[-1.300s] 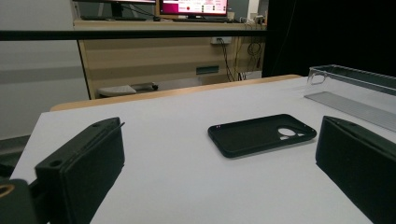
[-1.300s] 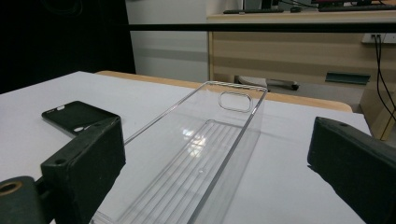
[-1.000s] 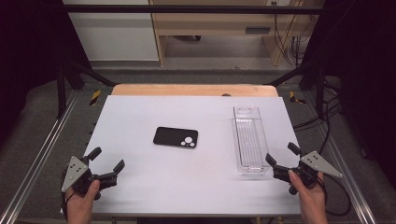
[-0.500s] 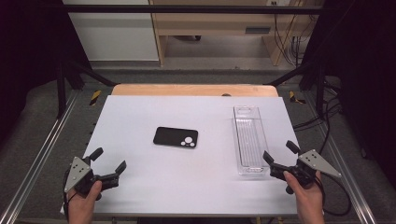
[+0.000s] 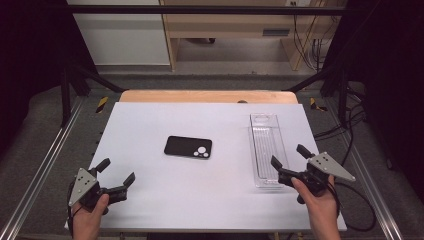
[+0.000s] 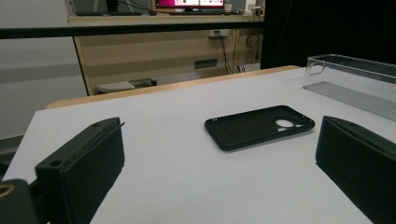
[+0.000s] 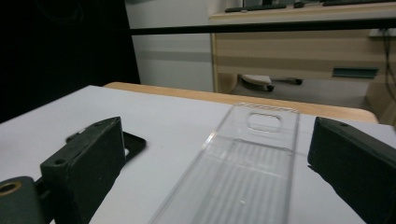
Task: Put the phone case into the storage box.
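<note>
A black phone case [image 5: 188,147] [image 6: 259,126] lies flat in the middle of the white table [image 5: 150,120], camera cutouts toward the right. A long clear plastic tray [image 5: 266,149] [image 7: 247,172] lies lengthwise on the right side. My left gripper [image 5: 116,171] [image 6: 219,186] is open near the front left edge, aimed at the case from a distance, nothing between its jaws. My right gripper [image 5: 290,156] [image 7: 210,182] is open at the tray's near end, its jaws straddling the tray without touching it.
A wooden board [image 5: 207,96] runs along the table's far edge. Metal rails [image 5: 40,170] flank the table. Behind stand a wooden desk [image 5: 230,20] and cables [image 5: 310,45]. A dark corner of the phone case [image 7: 133,142] peeks past the right gripper's left jaw.
My right gripper has crept left and forward to the tray's near end. The left gripper has edged slightly forward. Case and tray have not moved.
</note>
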`<action>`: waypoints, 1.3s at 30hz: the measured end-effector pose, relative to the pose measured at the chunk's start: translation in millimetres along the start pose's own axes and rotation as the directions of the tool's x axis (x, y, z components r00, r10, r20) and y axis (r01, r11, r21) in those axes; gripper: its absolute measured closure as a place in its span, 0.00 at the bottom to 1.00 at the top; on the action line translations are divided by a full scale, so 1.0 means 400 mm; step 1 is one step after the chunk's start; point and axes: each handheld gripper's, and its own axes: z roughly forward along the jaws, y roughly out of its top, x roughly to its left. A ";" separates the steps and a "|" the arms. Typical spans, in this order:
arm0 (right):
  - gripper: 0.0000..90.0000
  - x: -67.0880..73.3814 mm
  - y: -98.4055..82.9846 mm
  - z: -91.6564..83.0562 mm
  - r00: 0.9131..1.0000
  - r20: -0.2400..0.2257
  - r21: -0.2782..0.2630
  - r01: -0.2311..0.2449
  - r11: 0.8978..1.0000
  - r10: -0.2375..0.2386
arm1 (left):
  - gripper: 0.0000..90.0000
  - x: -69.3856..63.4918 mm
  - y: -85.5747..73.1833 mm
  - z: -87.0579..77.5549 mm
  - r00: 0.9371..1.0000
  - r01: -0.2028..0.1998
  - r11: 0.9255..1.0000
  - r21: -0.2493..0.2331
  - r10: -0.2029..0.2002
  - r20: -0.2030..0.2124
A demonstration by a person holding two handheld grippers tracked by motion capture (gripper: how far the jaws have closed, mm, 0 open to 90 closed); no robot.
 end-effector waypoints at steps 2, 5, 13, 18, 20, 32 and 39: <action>0.04 0.007 0.007 0.008 1.000 -0.007 0.002 -0.005 1.000 0.005 | 0.01 0.000 0.000 0.000 1.000 0.000 1.000 0.000 0.000 0.000; 0.04 0.034 0.030 0.042 1.000 -0.024 0.014 0.003 1.000 -0.003 | 0.01 0.000 -0.001 0.001 1.000 -0.001 1.000 0.003 0.001 0.001; 0.04 0.104 0.059 0.121 0.998 -0.062 0.047 0.030 0.998 -0.027 | 0.01 -0.001 -0.001 0.002 1.000 -0.002 1.000 0.003 0.002 0.005; 0.04 0.143 0.078 0.171 0.995 -0.079 0.069 0.059 0.996 -0.053 | 0.01 -0.002 -0.001 0.002 1.000 -0.002 1.000 0.004 0.002 0.007; 0.04 0.156 0.088 0.190 0.995 -0.082 0.073 0.069 0.995 -0.063 | 0.01 -0.002 -0.001 0.003 1.000 -0.002 1.000 0.005 0.002 0.009; 0.04 0.193 0.106 0.305 0.995 -0.078 0.105 0.063 0.993 -0.055 | 0.01 -0.004 -0.002 0.006 1.000 -0.003 1.000 0.008 0.003 0.016; 0.05 0.226 0.076 0.375 0.997 -0.069 0.135 0.053 0.989 -0.044 | 0.01 -0.005 -0.002 0.007 1.000 -0.006 1.000 0.010 0.006 0.021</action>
